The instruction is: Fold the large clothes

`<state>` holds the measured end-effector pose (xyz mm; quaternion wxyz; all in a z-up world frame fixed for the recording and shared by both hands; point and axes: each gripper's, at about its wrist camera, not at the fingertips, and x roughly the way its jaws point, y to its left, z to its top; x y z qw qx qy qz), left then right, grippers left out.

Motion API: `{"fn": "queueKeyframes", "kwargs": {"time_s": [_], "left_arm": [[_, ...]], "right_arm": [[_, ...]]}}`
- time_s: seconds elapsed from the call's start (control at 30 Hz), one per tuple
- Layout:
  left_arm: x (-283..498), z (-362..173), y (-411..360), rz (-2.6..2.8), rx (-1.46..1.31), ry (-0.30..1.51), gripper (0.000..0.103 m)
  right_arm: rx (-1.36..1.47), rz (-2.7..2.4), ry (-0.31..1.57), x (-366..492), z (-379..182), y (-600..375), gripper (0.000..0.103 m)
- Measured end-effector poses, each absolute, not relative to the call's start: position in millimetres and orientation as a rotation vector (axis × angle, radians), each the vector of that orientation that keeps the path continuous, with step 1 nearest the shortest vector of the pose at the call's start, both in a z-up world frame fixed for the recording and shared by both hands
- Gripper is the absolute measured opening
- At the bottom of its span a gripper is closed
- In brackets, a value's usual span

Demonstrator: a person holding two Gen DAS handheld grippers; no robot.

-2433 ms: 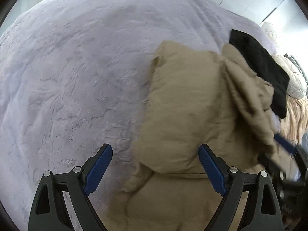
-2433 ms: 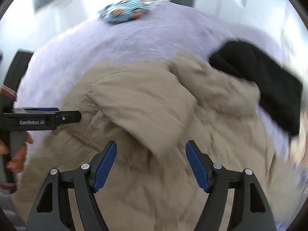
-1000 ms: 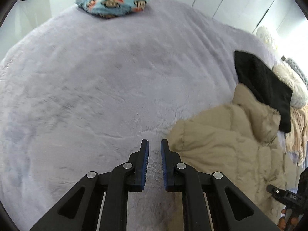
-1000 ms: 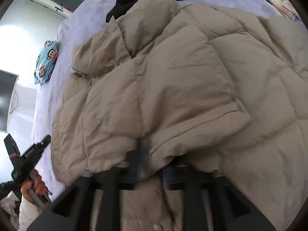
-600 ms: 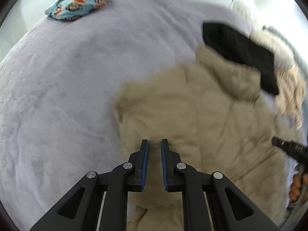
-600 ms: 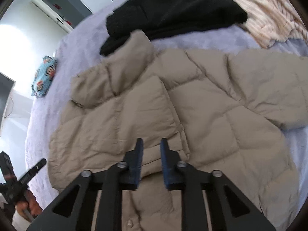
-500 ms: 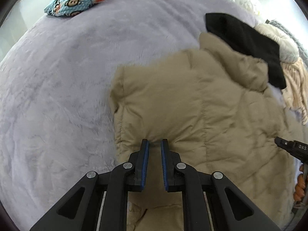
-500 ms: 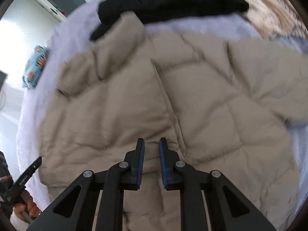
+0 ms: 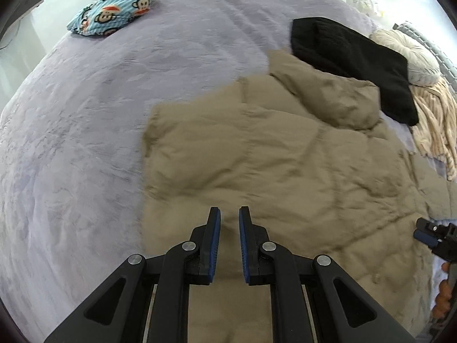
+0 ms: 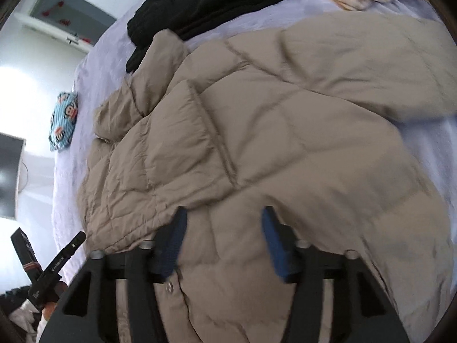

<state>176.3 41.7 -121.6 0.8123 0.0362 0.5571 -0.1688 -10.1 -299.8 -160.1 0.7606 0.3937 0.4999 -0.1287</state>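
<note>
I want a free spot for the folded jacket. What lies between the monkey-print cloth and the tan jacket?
Only bare purple bedspread lies between the monkey-print cloth and the jacket; the left wrist view shows it best.

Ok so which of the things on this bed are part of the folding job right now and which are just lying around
Part of the job:
- tan puffer jacket
- left gripper
- right gripper

Just lying about:
- black knit garment
- monkey-print cloth
- cream striped garment
- pale round cushion
</note>
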Motion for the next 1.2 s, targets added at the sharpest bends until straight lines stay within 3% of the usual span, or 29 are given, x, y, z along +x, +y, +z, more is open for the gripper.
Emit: {"fn": "queueKeyframes", "kwargs": {"time_s": [0.1,0.13,0.17,0.2,0.23,0.33,0.57,0.6,0.67,0.9,1.2], "left_arm": [[164,-119,24,-0.391,0.092,1.213,0.015],[160,-118,17,-0.396,0.106,1.222,0.021],[153,-118,8,-0.406,0.123,1.23,0.035],[147,-117,2,-0.413,0.128,1.23,0.077],[142,-115,-3,-0.419,0.129,1.221,0.092],[127,-111,-25,-0.452,0.163,1.207,0.092],[104,-118,-82,-0.477,0.231,1.234,0.095],[101,-119,-91,-0.481,0.24,1.232,0.103],[98,-119,-108,-0.496,0.249,1.233,0.103],[86,-124,-161,-0.49,0.297,1.28,0.103],[83,-134,-194,-0.481,0.312,1.314,0.103]], "right_arm": [[0.898,-0.283,1.085,-24,-159,-307,0.065],[0.912,-0.287,1.083,-29,-160,-309,0.067],[0.922,-0.294,1.079,-35,-160,-311,0.069],[0.929,-0.298,1.075,-38,-160,-313,0.069],[0.937,-0.301,1.07,-44,-160,-317,0.07],[0.96,-0.309,1.044,-61,-159,-329,0.081],[1.017,-0.333,1.005,-84,-159,-367,0.083],[1.03,-0.338,0.992,-89,-159,-376,0.086],[1.045,-0.346,0.969,-95,-158,-392,0.102],[1.107,-0.467,0.777,-132,-152,-454,0.103],[1.23,-0.592,0.727,-169,-164,-558,0.103]]}}
